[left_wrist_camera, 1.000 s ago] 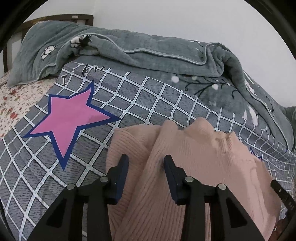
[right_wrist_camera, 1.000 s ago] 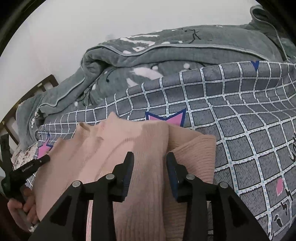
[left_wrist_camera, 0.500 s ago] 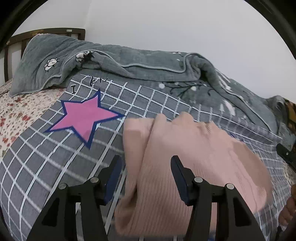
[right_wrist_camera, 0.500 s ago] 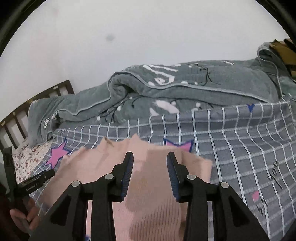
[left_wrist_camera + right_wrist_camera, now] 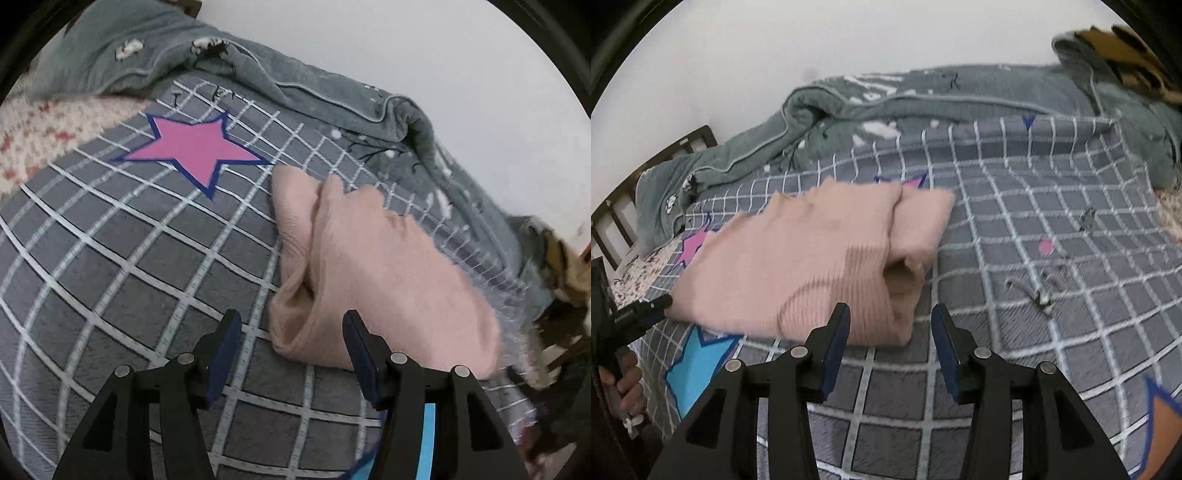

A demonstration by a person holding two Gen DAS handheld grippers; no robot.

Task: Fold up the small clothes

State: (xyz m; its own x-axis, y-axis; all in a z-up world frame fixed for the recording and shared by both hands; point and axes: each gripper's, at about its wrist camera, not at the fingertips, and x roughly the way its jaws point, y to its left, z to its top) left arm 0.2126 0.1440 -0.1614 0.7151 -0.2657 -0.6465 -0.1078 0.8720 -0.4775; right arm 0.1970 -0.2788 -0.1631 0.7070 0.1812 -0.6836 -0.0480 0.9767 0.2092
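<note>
A pink ribbed knit sweater point(image 5: 373, 266) lies folded on the grey checked bedspread point(image 5: 110, 258). My left gripper point(image 5: 291, 328) is open and empty, its jaws standing just in front of the sweater's near left corner. In the right wrist view the sweater point(image 5: 798, 258) lies flat with a sleeve folded over its right side. My right gripper point(image 5: 890, 325) is open and empty, just short of the sweater's near right corner. The left gripper also shows at the left edge of the right wrist view point(image 5: 631, 317).
A rumpled grey-green quilt point(image 5: 314, 92) is heaped along the far side of the bed against the white wall. A pink star point(image 5: 195, 147) is printed on the bedspread left of the sweater. A dark wooden headboard point(image 5: 646, 170) stands at the far left. Brown patterned fabric point(image 5: 1126, 44) lies at far right.
Both grippers let go of the sweater, opened wider and drew back toward me. The sweater dropped flat onto the bedspread in its folded shape.
</note>
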